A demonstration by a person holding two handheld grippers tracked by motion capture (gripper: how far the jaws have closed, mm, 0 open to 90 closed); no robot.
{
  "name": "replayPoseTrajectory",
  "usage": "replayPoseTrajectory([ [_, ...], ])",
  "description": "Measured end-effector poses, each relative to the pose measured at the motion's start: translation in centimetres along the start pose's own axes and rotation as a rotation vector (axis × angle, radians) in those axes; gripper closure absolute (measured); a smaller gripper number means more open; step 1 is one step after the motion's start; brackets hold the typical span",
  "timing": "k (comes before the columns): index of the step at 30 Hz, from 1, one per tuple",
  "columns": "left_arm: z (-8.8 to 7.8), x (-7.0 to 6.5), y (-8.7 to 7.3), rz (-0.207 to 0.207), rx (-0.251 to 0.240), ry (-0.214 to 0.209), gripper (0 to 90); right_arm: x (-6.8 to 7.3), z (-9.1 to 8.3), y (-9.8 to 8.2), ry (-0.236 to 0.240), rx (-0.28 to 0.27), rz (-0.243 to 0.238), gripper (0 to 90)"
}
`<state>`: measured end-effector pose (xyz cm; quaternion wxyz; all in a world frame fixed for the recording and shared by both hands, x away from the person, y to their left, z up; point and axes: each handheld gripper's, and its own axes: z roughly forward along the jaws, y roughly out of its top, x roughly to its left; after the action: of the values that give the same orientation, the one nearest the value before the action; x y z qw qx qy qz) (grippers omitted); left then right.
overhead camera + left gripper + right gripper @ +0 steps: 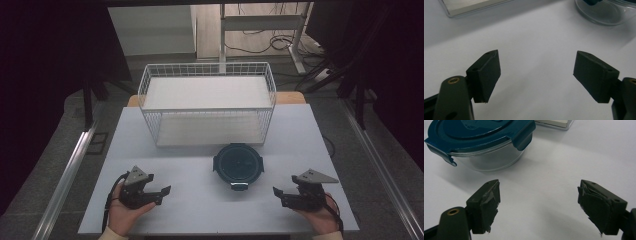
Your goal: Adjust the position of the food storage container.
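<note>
right now we hold the left gripper [167, 190] low over the near left of the white tabletop [200, 200], its jaws spread apart with nothing between them, and the left gripper view shows bare tabletop between its pads [486, 75]. we hold the right gripper [276, 192] at the near right, likewise released and grasping nothing, its worn pads [486, 205] wide apart. between the two, a little farther from us, sits the round glass container [238, 163] with its dark teal clip-on lid [474, 132] closed, well apart from both grippers. in the right gripper view it lies ahead and to the left of the jaws. behind it stands a white wire basket [207, 107], just beyond the container.
</note>
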<state>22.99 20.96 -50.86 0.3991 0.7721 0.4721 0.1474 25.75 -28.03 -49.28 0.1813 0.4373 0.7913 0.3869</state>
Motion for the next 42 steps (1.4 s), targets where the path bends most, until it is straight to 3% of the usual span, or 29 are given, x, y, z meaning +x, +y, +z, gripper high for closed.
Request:
replayPoseTrajectory([
  [13,-0.2,0.3,0.0,-0.002,-0.002,0.000,20.6,-0.2,-0.5,0.4,0.025,-0.011,0.068,19.5],
  [29,-0.4,0.6,0.1,-0.005,-0.009,0.027,20.9,-0.3,-0.6,0.6,0.024,0.005,0.055,20.1],
  [32,-0.4,0.6,0.1,-0.004,-0.011,0.027,20.9,-0.1,-1.0,1.4,0.006,-0.004,0.042,20.4],
  [42,-0.4,0.8,0.0,-0.009,-0.011,0.033,21.3,0.3,-1.3,3.3,0.009,-0.010,0.031,25.6],
])
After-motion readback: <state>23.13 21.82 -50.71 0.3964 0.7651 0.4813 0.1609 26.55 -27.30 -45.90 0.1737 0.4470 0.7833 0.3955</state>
